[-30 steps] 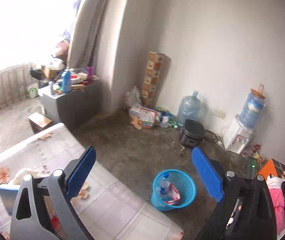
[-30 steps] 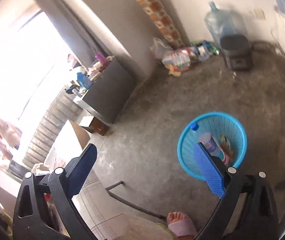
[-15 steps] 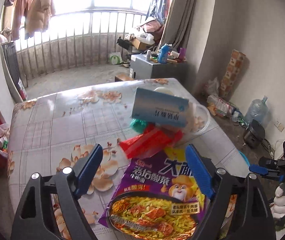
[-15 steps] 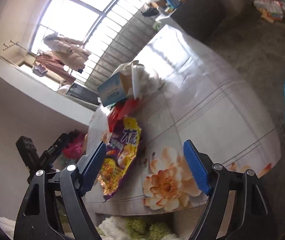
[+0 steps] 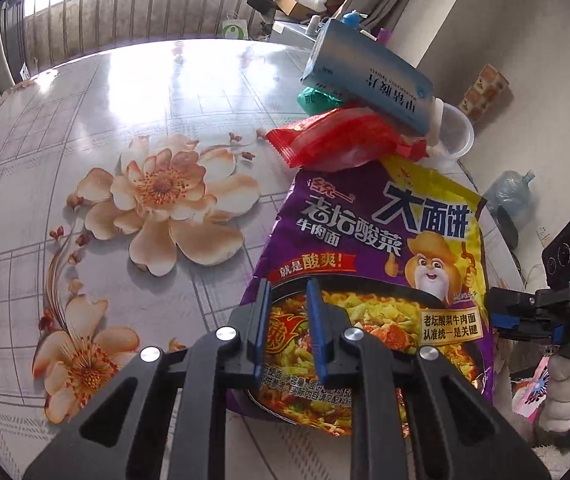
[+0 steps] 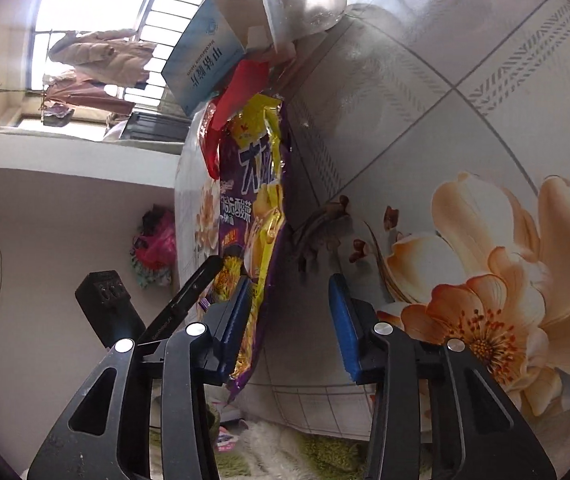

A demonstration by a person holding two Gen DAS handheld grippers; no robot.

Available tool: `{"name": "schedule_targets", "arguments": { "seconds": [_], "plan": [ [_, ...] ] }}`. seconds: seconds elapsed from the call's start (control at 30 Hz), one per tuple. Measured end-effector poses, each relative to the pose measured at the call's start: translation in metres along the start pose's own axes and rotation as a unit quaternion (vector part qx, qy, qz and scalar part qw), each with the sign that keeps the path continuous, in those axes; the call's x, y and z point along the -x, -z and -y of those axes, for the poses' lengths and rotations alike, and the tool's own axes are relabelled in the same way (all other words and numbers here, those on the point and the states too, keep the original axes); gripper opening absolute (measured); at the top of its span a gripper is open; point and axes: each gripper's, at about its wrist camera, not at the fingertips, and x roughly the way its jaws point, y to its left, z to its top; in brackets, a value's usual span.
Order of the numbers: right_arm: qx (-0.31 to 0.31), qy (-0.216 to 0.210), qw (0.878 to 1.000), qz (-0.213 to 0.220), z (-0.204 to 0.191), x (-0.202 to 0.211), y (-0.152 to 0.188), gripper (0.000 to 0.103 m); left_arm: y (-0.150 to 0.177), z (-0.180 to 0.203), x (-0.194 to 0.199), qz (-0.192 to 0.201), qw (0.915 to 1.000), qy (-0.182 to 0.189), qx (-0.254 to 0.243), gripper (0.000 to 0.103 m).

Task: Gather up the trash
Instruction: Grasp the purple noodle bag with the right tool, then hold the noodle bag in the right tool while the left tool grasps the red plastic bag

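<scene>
noodle bag (image 5: pixel 369 264) lying on table (image 5: pixel 133 92); left gripper (image 5: pixel 287 314) pinching its near edge, jaws nearly closed. right gripper (image 6: pixel 289 320) half open, empty beside it. next: lift to bin.

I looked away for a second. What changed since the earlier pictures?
Both grippers swung from the floor basket to the table. The left gripper narrowed onto the noodle packet; the right gripper stayed open beside it. The blue box and red wrapper stayed put.
</scene>
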Motion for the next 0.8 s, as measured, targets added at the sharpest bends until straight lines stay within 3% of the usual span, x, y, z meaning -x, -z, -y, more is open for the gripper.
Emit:
{"name": "schedule_targets", "arguments": {
  "seconds": [0.1,0.17,0.2,0.27,0.57,0.67,0.8],
  "plan": [
    [0.004,-0.002,1.000,-0.005,-0.006,-0.005,0.000,0.038,0.004,0.004,0.000,-0.010,0.9997,0.021,-0.001,0.015],
    [0.006,-0.003,1.000,-0.010,-0.006,-0.004,0.003,0.026,0.008,0.010,0.001,-0.016,0.9993,0.035,-0.005,0.015],
    [0.006,-0.003,1.000,-0.015,-0.001,-0.003,0.005,0.012,0.011,0.014,0.001,-0.021,0.9987,0.046,-0.007,0.015],
    [-0.001,-0.003,1.000,-0.021,0.006,-0.001,0.009,0.004,0.016,0.026,-0.002,-0.035,0.9966,0.075,-0.009,0.015],
    [-0.026,0.010,0.999,0.030,0.035,0.059,0.022,0.001,0.031,0.104,-0.018,-0.086,0.9799,0.159,-0.085,0.015],
    [-0.043,0.015,0.997,0.060,0.046,0.076,0.022,0.001,0.028,0.121,-0.021,-0.086,0.9776,0.161,-0.106,0.015],
    [-0.066,0.016,0.993,0.101,0.058,0.095,0.018,0.001,0.012,0.123,-0.014,-0.053,0.9821,0.141,-0.114,0.015]
  ]
}}
